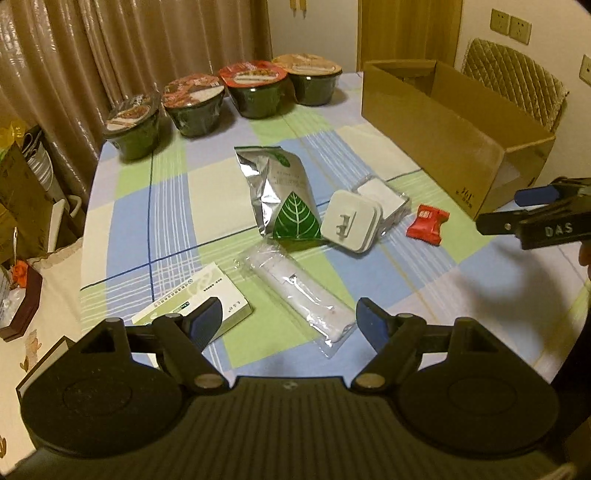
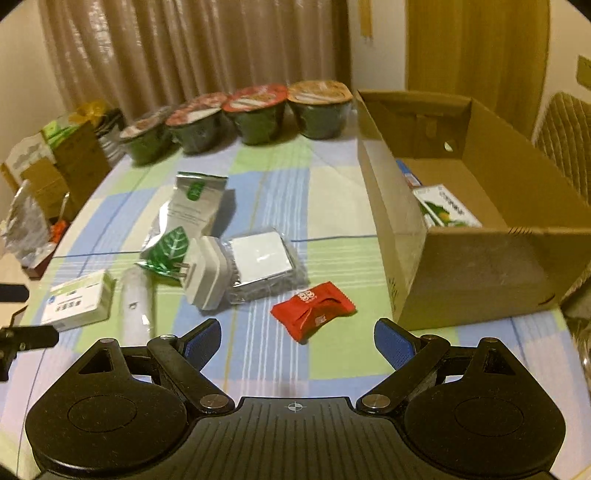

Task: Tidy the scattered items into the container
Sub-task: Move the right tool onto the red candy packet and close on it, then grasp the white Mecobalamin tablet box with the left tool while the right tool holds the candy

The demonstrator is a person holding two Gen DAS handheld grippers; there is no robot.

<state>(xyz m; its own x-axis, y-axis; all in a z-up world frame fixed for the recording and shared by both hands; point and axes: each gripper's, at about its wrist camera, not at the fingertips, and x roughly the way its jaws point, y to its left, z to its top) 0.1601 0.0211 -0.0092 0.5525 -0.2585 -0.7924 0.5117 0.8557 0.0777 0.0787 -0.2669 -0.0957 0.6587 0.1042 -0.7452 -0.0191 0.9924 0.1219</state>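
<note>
Checked tablecloth [image 1: 155, 206] — red packet [image 2: 313, 309] beside box [image 2: 480, 273].

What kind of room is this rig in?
Likely a home dining room: a table under a checked tablecloth, floor-length curtains behind it, a quilted chair by wall sockets, and instant noodle bowls lined up.

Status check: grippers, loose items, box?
Left gripper open over the clear-wrapped tube. Right gripper open, empty, just short of the red packet. Cardboard box open; nothing blocking.
</note>
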